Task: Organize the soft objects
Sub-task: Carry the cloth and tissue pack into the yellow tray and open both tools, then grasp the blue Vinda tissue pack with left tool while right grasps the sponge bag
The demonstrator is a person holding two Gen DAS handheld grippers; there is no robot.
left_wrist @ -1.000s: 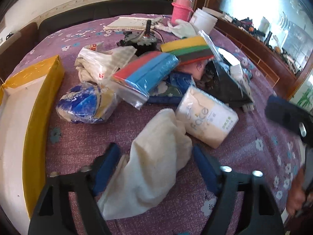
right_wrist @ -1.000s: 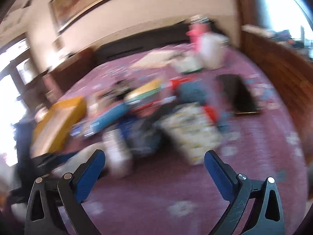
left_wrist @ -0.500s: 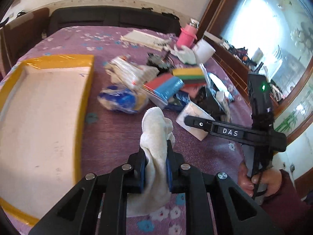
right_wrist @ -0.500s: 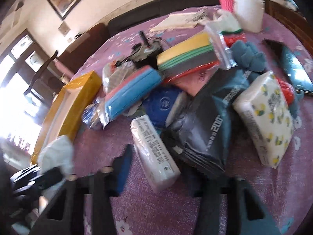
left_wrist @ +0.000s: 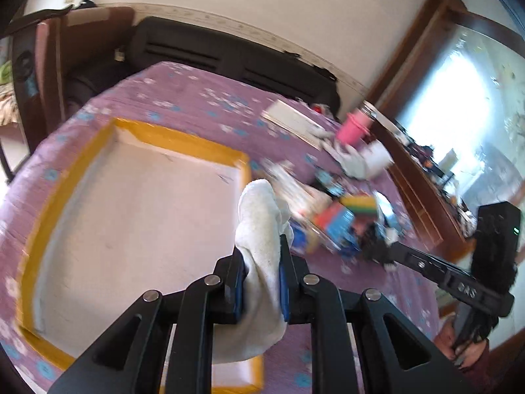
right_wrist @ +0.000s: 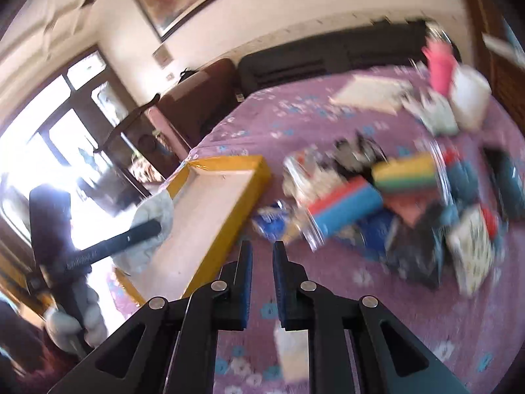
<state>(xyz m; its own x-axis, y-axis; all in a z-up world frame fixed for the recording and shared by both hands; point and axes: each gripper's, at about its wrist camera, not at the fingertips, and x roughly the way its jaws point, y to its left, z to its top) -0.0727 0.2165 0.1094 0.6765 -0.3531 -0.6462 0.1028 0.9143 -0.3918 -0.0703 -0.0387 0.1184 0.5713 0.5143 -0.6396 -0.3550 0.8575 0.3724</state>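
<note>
Clamped tight in the left gripper point(left_wrist: 261, 274), blue pads pressing from both sides: a soft off-white terry cloth point(left_wrist: 262, 229), its top bunched above the fingers, its tail drooping below them. Hanging right over the near corner of the shallow yellow-rimmed tray with a pale floor point(left_wrist: 137, 203), which sits on the purple flowered tablecloth point(left_wrist: 197, 98). Over in the right wrist view, the right gripper point(right_wrist: 261, 274) drawn nearly together, only a narrow slit between the blue pads, nothing pinched there; a pale tissue packet point(right_wrist: 290, 353) lying on the cloth beneath the fingers, blurred. Beside the tray, farther out, a jumbled heap of soft goods: a red-and-blue sponge pack in clear wrap point(right_wrist: 344, 207), a yellow-and-green striped sponge stack point(right_wrist: 405, 175), a blue-and-white plastic bag point(right_wrist: 272, 220), a dark foil pouch point(right_wrist: 416, 249), a lemon-print tissue pack point(right_wrist: 472, 249). Beyond, near the table's far edge, a pink lidded cup point(right_wrist: 441, 69) and a white tub point(right_wrist: 469, 98), both smeared by motion.
</note>
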